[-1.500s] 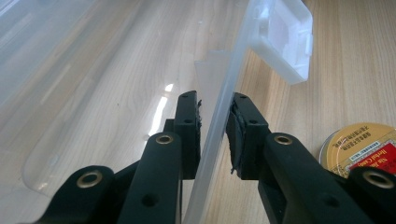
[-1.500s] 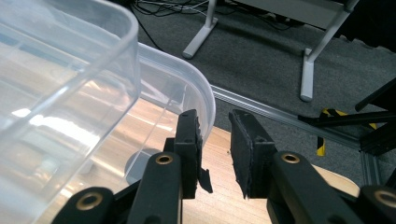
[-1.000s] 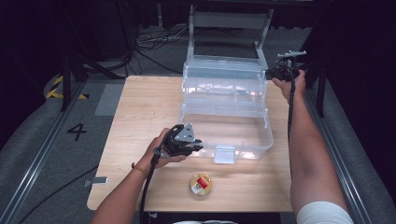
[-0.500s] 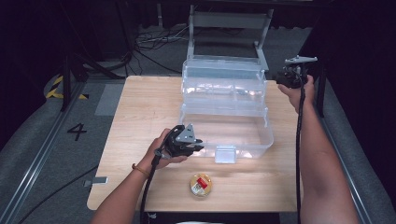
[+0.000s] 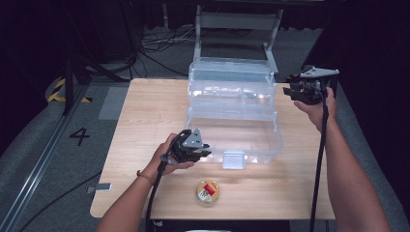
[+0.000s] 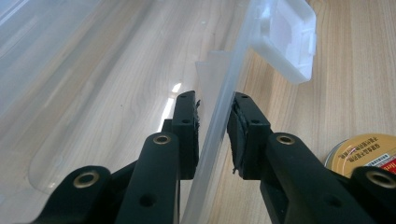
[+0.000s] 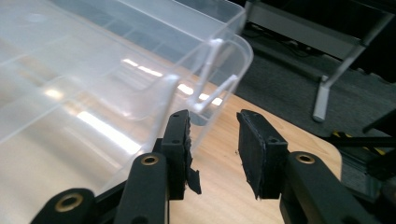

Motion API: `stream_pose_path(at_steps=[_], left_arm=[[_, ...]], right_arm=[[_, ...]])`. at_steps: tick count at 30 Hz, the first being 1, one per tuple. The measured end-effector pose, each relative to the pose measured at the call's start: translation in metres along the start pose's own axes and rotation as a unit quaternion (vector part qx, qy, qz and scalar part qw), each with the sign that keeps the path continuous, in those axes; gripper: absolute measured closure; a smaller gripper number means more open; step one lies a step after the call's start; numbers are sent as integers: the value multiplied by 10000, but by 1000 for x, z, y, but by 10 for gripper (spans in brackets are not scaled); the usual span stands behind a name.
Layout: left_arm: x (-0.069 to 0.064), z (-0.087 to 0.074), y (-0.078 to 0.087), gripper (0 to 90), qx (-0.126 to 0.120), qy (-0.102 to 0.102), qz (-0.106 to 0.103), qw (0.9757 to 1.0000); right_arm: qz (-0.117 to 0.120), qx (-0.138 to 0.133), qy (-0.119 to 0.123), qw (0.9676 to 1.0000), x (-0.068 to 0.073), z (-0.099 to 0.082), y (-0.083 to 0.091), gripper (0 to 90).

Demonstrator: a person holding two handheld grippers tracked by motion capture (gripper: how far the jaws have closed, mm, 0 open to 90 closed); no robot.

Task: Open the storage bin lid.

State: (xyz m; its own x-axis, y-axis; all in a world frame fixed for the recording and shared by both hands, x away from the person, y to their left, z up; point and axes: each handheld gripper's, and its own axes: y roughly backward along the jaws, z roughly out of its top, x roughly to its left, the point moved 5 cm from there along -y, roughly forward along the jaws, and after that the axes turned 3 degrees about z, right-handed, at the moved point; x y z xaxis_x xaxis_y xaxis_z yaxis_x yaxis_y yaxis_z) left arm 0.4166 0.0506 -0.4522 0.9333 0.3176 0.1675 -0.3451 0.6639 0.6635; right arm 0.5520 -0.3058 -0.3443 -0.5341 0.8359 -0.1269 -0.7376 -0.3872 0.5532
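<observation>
Light falls from overhead onto the pale wooden worktop, bright against a dark, dim surround (cables on the far floor barely show). White glare streaks the clear plastic box in both gripper views. The high view is soft and grainy; near fingers look slightly blurred.

One clear plastic box, one round tin and two grippers are sitting over one wooden table.
</observation>
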Motion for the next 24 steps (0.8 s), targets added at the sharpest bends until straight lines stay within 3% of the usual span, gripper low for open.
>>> stream_pose_path(at_steps=[6, 12, 19, 24], left_arm=[[0, 0, 0, 736, 34, 14, 9, 10000], [-1, 0, 0, 734, 50, 16, 22, 10000], [-1, 1, -1, 729, 48, 0, 49, 10000], [-1, 1, -1, 722, 62, -8, 83, 9999]], right_arm=[[141, -65, 138, 9998, 15, -3, 19, 644], [431, -162, 261, 9986, 29, -12, 37, 642], [508, -201, 359, 9979, 39, -19, 52, 640], [728, -191, 501, 9959, 58, -28, 61, 628]])
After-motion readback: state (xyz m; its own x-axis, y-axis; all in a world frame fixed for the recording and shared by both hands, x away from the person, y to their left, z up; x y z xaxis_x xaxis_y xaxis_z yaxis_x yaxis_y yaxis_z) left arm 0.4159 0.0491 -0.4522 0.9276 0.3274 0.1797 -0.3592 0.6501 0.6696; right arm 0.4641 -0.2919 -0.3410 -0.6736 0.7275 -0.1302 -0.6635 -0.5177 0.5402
